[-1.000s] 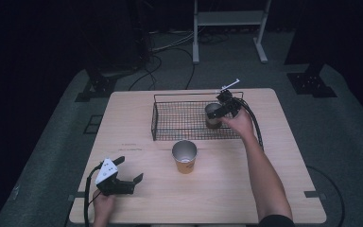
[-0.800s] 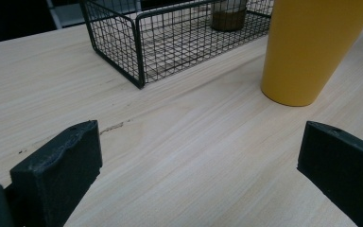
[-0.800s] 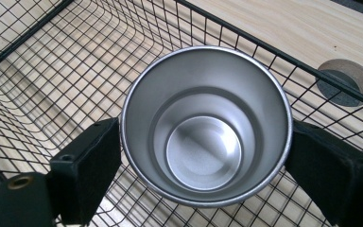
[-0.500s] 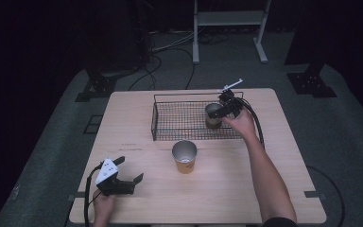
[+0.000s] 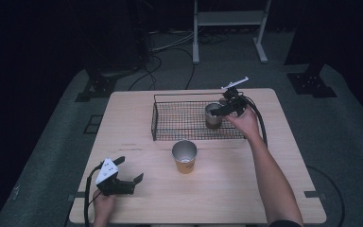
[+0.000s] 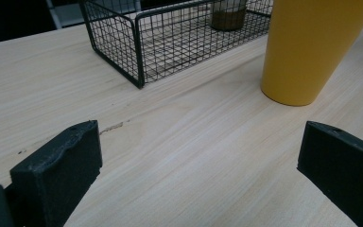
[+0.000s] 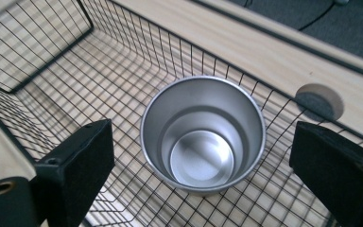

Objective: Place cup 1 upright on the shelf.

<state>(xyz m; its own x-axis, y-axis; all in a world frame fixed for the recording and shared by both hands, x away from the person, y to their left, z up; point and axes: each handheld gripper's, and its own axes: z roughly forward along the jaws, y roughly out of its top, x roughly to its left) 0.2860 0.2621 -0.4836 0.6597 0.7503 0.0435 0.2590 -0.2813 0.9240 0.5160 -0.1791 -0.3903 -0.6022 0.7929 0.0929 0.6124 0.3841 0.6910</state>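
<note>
One steel cup (image 7: 203, 137) stands in the wire basket (image 5: 179, 122) between the right claw's (image 7: 203, 156) just-opened jaws; the yellow cup (image 5: 185, 157) waits ahead of the spread left claw (image 6: 198, 170).

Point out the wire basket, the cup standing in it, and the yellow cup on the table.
wire basket (image 5: 179, 124), high view, on its mesh floor.
cup in the basket (image 7: 203, 142), right gripper view, on its inner wall.
yellow cup (image 6: 312, 47), left gripper view, on its side.
</note>
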